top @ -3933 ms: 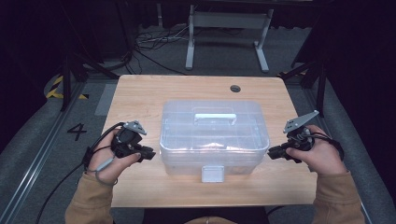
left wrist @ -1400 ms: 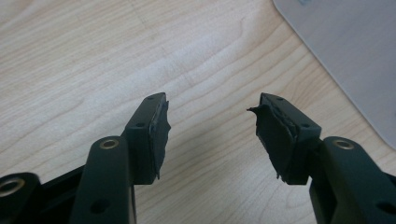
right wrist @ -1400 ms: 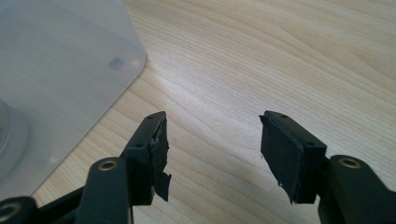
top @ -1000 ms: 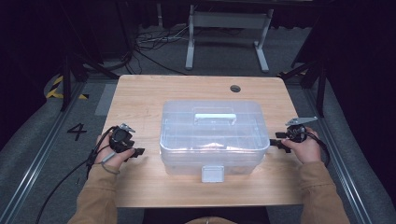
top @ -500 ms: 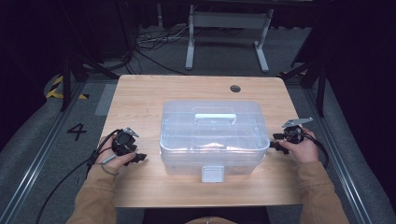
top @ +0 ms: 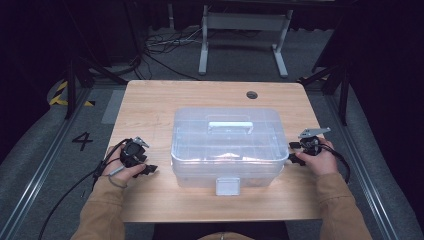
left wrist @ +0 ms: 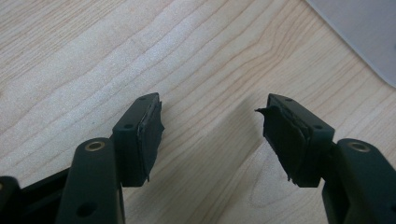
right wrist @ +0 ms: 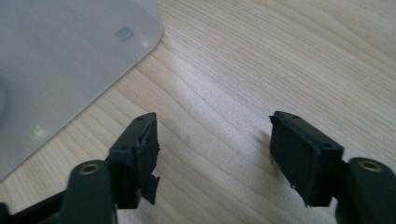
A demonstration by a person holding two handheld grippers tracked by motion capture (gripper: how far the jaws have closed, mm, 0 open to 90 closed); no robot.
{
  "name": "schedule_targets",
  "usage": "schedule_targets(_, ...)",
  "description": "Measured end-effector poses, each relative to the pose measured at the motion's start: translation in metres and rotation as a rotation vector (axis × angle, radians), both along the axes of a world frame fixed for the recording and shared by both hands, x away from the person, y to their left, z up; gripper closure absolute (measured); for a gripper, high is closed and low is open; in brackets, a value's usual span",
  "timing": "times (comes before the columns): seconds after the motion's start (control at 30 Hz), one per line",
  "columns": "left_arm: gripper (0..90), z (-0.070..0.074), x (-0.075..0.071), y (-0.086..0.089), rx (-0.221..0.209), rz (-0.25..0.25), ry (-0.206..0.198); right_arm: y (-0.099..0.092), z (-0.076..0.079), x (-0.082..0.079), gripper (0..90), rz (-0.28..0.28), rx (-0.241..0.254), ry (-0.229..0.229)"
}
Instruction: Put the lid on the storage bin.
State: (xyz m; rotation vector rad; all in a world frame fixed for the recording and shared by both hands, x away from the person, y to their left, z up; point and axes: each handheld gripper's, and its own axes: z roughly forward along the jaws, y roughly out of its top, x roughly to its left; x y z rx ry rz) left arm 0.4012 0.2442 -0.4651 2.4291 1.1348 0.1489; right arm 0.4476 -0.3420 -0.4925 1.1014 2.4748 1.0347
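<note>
**Both grippers standing open beside the clear box**

We are looking down from the high view at a clear plastic box (top: 227,147) sitting near the middle of the wooden table (top: 150,100), lid on, a white handle (top: 229,125) lying on top and a white latch (top: 227,186) hanging at the near side. The left gripper (top: 145,170) is resting on the table just left of the box, apart from it; the right gripper (top: 295,152) is sitting close against the box's right end, though we cannot tell from here whether it is touching.

The gripper views are giving us what the high view is not. In the left gripper view, the left gripper (left wrist: 210,135) is showing its jaws spread wide over bare wood, nothing between them, with a corner of the box (left wrist: 364,32) at upper right. In the right gripper view, the right gripper (right wrist: 212,149) is likewise gaping, having just been opening, nothing between its jaws, with the box's rounded corner (right wrist: 60,60) off to the upper left. The pads on both are looking frayed at the edges.
</note>
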Motion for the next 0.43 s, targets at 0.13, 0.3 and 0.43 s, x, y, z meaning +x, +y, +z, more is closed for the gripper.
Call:
schedule_targets(0.13, 37.7, 0.0001, 0.0001, 0.0001, 0.001, 0.001, -0.001, 0.0033, -0.0051, 0.0010, 18.9, 0.035, -0.008, -0.042)
schedule_targets(0.3, 37.6, 0.0001, 0.0002, 0.0005, 0.002, 0.004, -0.004, 0.0041, -0.0063, 0.0017, 16.9, 0.051, -0.018, -0.054)
schedule_targets(0.43, 37.6, 0.0005, 0.0009, 0.0013, -0.001, 0.009, -0.008, 0.0043, -0.0072, 0.0013, 15.5, 0.049, -0.012, -0.058)
